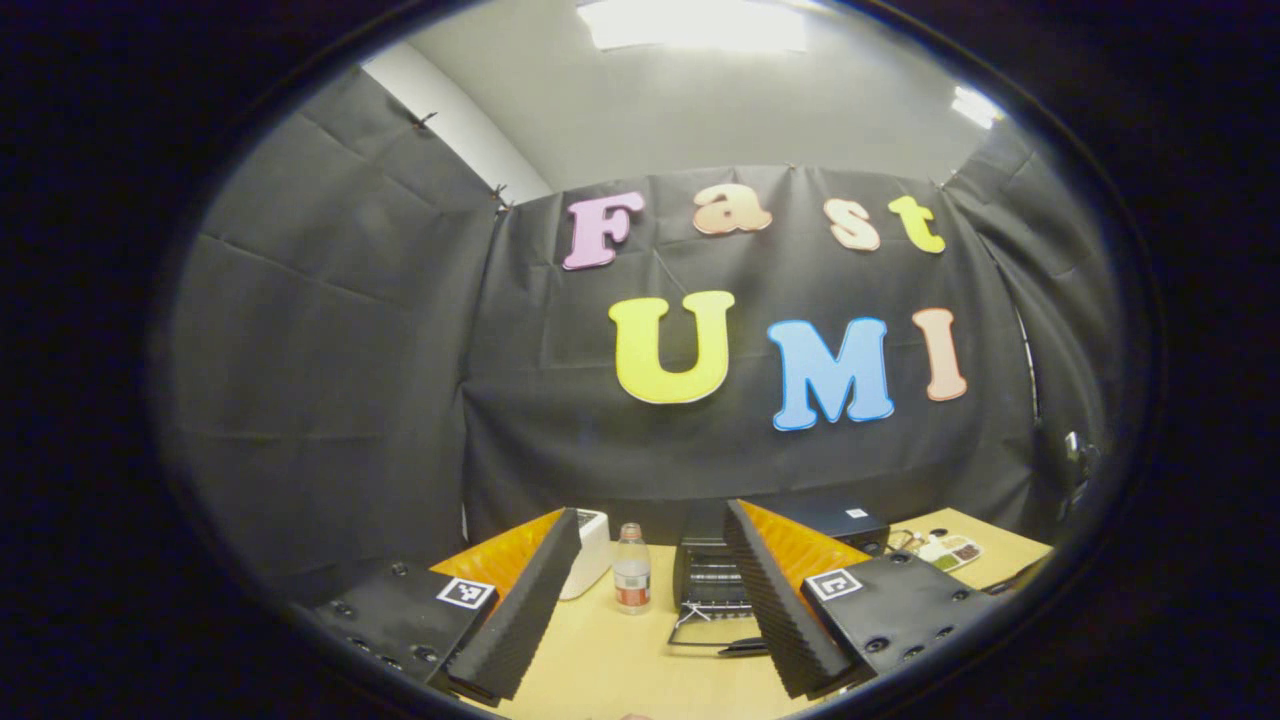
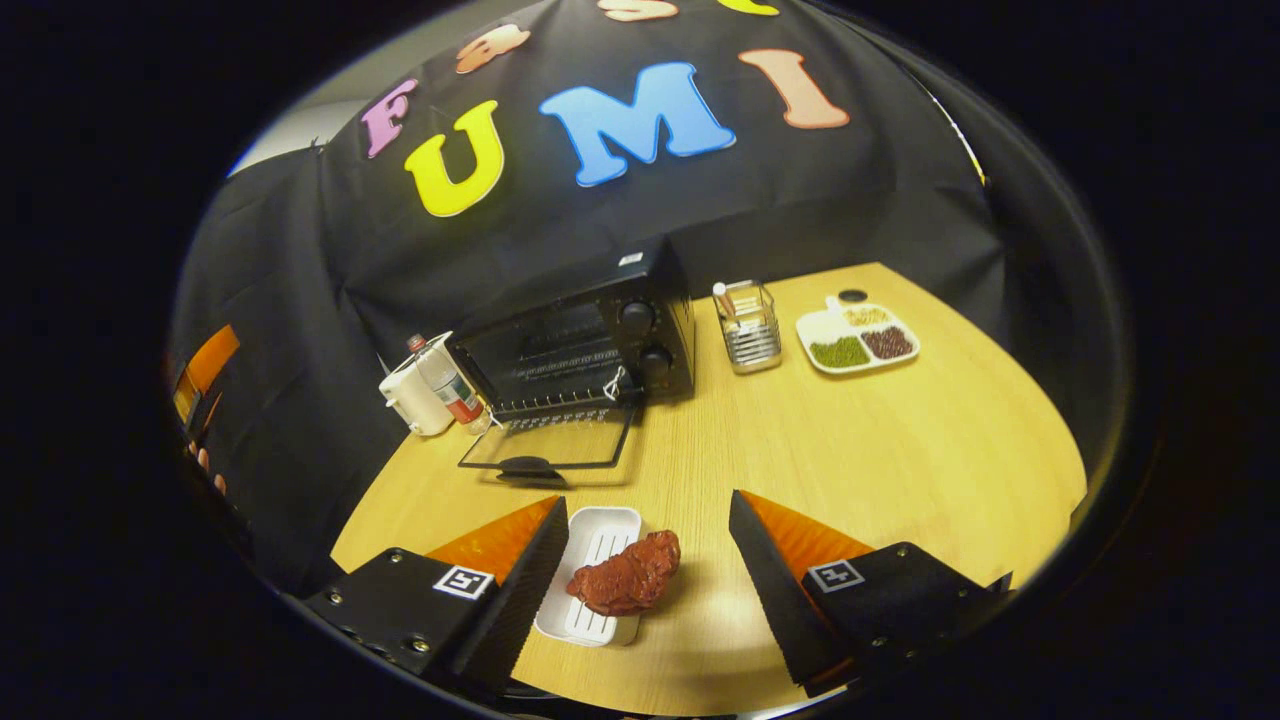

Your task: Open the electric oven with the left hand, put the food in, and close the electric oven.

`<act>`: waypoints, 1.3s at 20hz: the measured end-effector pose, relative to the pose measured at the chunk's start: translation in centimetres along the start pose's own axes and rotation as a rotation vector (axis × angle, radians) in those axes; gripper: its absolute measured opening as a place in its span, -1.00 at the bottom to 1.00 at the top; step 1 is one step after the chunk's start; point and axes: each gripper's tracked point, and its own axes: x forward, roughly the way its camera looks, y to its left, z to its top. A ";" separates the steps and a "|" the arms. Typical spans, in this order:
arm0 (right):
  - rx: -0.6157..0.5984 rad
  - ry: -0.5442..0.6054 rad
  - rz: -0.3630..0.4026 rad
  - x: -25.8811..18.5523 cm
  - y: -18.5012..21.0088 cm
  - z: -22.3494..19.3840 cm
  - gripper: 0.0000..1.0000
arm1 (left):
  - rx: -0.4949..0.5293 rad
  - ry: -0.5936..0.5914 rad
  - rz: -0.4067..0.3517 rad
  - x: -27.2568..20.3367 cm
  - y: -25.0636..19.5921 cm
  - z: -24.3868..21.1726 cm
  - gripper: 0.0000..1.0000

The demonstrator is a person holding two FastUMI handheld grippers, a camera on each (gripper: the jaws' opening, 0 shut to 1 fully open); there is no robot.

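Observation:
The black electric oven (image 2: 590,345) stands at the back of the wooden table with its glass door (image 2: 550,445) dropped flat open; the oven (image 1: 710,575) and its lowered door (image 1: 715,630) also appear in the left gripper view. A reddish-brown piece of meat (image 2: 628,575) lies half on a small white tray (image 2: 592,580). My right gripper (image 2: 648,525) hangs open just over the meat, one finger on each side, not touching it. My left gripper (image 1: 650,535) is open and held high, well back from the oven, with nothing between its fingers.
A white jug (image 2: 412,400) and a clear bottle (image 2: 448,385) stand left of the oven. Right of it are a metal rack holder (image 2: 748,328) and a white divided plate (image 2: 857,338) of beans. The other gripper and a hand (image 2: 205,440) show at the left edge.

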 end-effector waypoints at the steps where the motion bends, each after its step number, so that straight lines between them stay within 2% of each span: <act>1: 0.022 0.035 0.012 0.5 0.0 -1.0 0.97 | -0.006 0.002 0.013 -0.2 0.5 -0.1 1.00; 8: 0.179 0.186 0.049 2.3 -0.4 -5.0 0.90 | -0.004 0.040 0.030 -1.3 1.8 -1.3 1.00; 9: 0.206 0.199 0.050 2.6 -0.4 -5.5 0.83 | -0.004 0.038 0.031 -1.4 1.9 -1.2 1.00; 10: 0.234 0.216 0.057 2.7 -0.3 -5.8 0.73 | -0.002 0.039 0.030 -1.4 1.9 -1.3 1.00; 12: 0.295 0.222 0.064 3.1 0.0 -6.0 0.34 | 0.003 0.045 0.023 -1.4 1.9 -1.5 1.00; 13: 0.317 0.233 0.076 3.3 0.5 -6.1 0.04 | 0.005 0.051 0.022 -1.4 2.0 -1.7 1.00; 15: 0.318 0.239 0.084 2.8 0.6 -6.2 0.04 | -0.001 0.057 0.020 -1.2 2.2 -2.1 1.00; 16: 0.336 0.232 0.089 4.0 0.6 -5.7 -0.19 | -0.004 0.060 0.019 -1.2 2.2 -2.2 1.00; 17: 0.354 0.238 0.120 3.1 1.6 -5.6 -0.42 | -0.007 0.062 0.017 -1.1 2.3 -2.3 1.00; 18: 0.391 0.219 0.135 2.7 1.4 -4.3 -0.43 | -0.010 0.062 0.017 -1.1 2.3 -2.4 1.00; 19: 0.420 0.216 0.137 3.7 2.1 -4.8 -0.69 | -0.012 0.066 0.014 -1.0 2.3 -2.6 1.00; 20: 0.425 0.204 0.129 3.8 2.2 -4.4 -0.70 | -0.011 0.070 0.012 -0.9 2.3 -3.0 1.00; 21: 0.417 0.198 0.124 3.9 2.3 -4.5 -0.82 | -0.010 0.072 0.014 -0.8 2.6 -3.1 1.00; 23: 0.406 0.197 0.121 3.4 2.4 -3.8 -0.82 | -0.017 0.081 0.007 -0.6 2.7 -3.4 1.00; 26: 0.467 0.140 0.151 3.1 3.3 -0.9 -0.82 | -0.030 0.087 0.004 0.3 3.0 -4.3 1.00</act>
